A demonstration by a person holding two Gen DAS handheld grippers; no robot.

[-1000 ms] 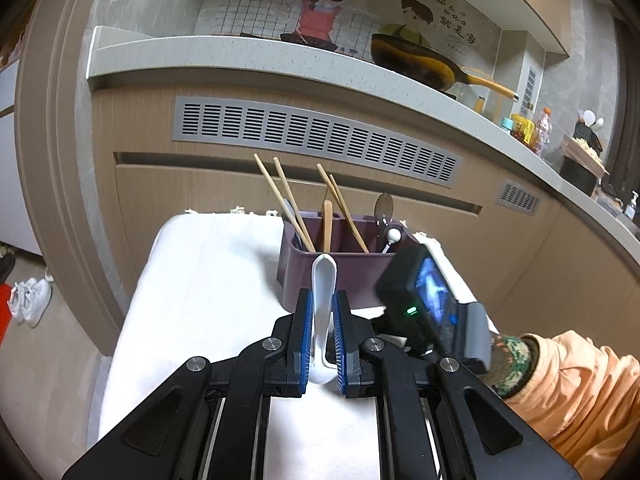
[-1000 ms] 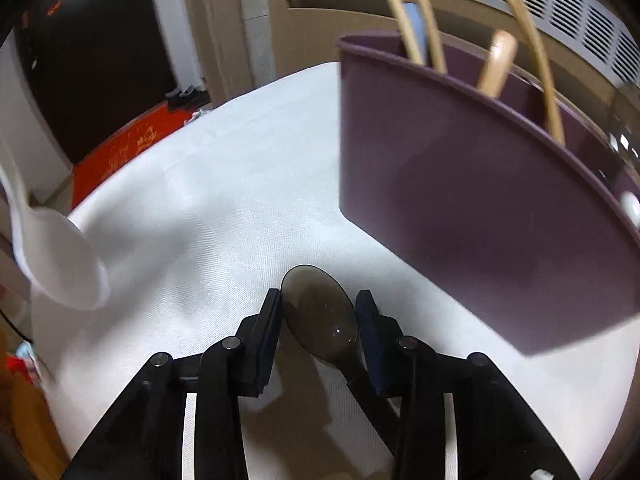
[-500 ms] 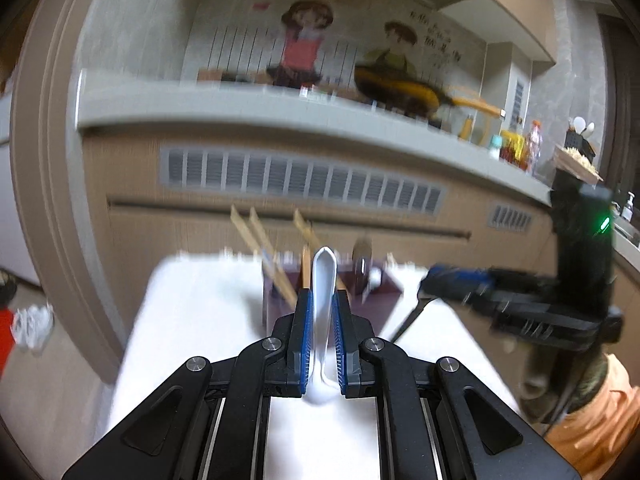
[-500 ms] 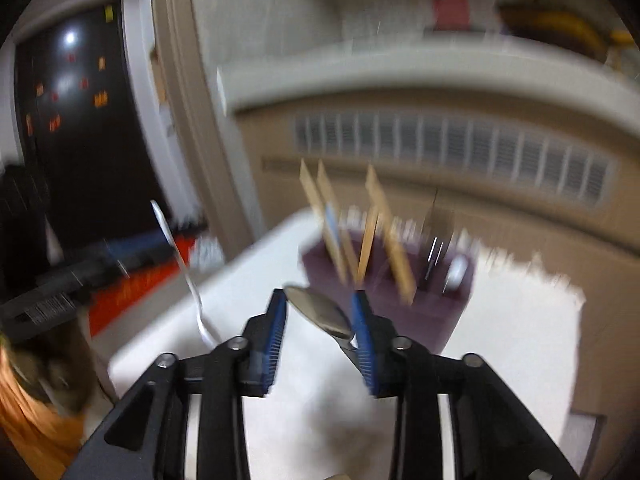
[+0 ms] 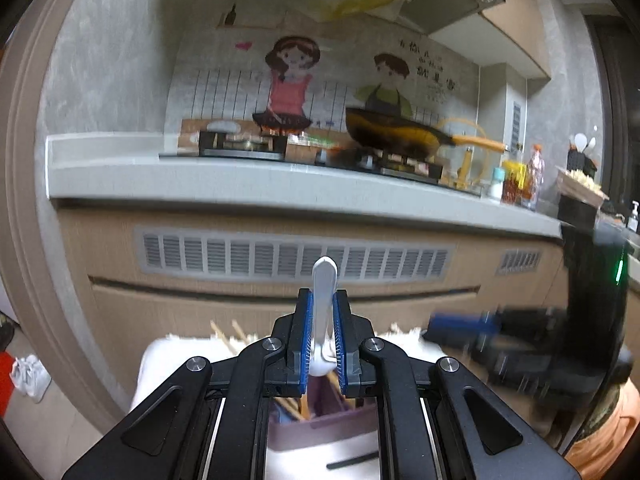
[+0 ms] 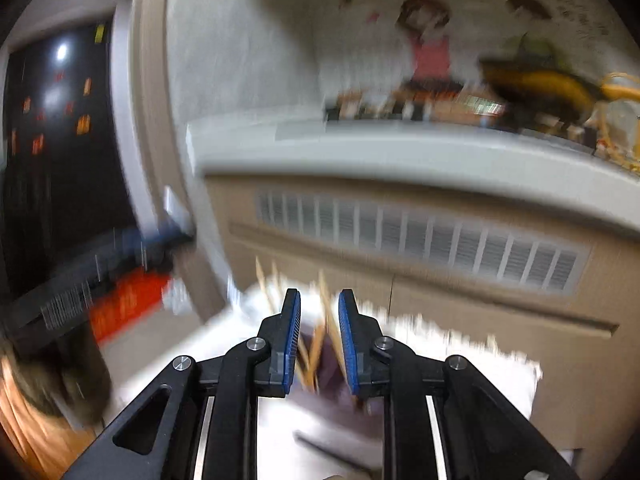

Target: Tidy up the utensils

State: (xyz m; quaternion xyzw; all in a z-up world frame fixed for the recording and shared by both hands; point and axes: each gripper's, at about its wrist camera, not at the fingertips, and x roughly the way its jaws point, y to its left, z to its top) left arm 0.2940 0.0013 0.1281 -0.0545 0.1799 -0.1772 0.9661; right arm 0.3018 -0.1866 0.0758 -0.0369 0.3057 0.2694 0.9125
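The left gripper (image 5: 323, 334) is up in the air, its 2 blue-padded jaws pinching a white plastic soup spoon (image 5: 322, 300) by the handle, which sticks up upright past the fingertips toward the grey louvred vent (image 5: 296, 258) in the cabinet front. Below and behind those jaws sits the dark purple plastic utensil holder (image 5: 320, 420) on the white cloth-covered table (image 5: 160, 356), with light wooden chopsticks (image 5: 228, 334) poking out of it at a slant.

Over on the right, the right gripper (image 6: 319, 338) is raised too, and its view is badly blurred. Its jaws are closing, with a narrow gap between the blue pads; nothing is clamped between them that I can make out, only the chopsticks (image 6: 320, 344) and purple holder (image 6: 332, 364) showing through the gap from behind. A thin dark handle-like utensil (image 6: 328, 450) lies on the white cloth below that gripper; in the left view the same dark stick (image 5: 352, 460) lies flat just in front of the holder.

Behind it all runs the grey countertop (image 5: 240, 178), with a dark wok with a yellow handle (image 5: 400, 136) on the stove.
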